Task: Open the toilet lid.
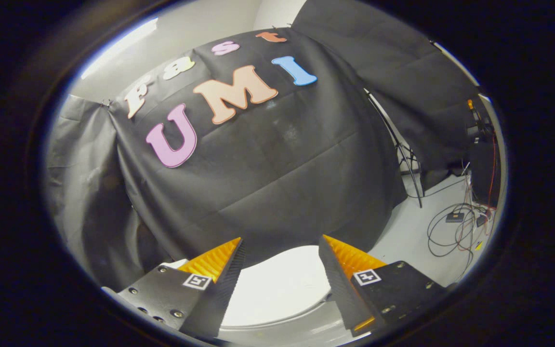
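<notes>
A white toilet lid (280,286) lies below and between my two fingers, its rounded far edge reaching toward the black cloth wall. It looks flat and down. My gripper (281,243) hovers above it, open, with a wide gap and nothing between the fingers. Both fingers (212,262) stand apart from the lid. A curved grey-white rim of the toilet (287,330) runs under the lid, nearer to me.
The black cloth wall (268,168) hangs close behind the toilet. To the right, a light floor (412,236) carries a thin stand leg (403,154) and a tangle of cables (455,226) with small boxes.
</notes>
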### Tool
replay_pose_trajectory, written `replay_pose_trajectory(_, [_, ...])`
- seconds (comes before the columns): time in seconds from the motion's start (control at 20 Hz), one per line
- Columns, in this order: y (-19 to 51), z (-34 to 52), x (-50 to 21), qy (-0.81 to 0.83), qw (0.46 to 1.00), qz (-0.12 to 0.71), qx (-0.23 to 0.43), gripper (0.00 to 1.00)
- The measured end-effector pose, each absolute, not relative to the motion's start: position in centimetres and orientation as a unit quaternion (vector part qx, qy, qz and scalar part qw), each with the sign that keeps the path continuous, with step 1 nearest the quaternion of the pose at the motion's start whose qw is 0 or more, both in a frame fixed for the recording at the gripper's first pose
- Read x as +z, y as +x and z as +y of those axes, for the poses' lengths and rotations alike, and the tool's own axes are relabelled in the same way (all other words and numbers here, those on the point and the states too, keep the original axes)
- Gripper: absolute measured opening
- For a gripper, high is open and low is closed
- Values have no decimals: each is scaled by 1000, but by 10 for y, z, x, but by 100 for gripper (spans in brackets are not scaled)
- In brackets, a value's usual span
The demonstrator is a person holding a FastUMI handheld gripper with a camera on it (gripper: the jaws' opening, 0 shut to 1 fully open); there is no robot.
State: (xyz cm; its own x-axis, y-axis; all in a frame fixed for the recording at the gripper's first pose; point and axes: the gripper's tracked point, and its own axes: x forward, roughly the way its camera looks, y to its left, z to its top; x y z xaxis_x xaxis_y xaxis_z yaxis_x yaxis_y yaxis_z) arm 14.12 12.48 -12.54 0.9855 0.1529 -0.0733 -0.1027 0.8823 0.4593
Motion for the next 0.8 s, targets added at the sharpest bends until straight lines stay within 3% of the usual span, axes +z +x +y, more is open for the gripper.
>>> replay_pose_trajectory(0.3, [145, 132, -165, 287, 956, 43, 41, 91])
replay_pose_trajectory(0.55, [141, 142, -225, 342, 935, 83, 33, 92])
replay_pose_trajectory(0.8, [137, 111, -270, 392, 915, 96, -29, 92])
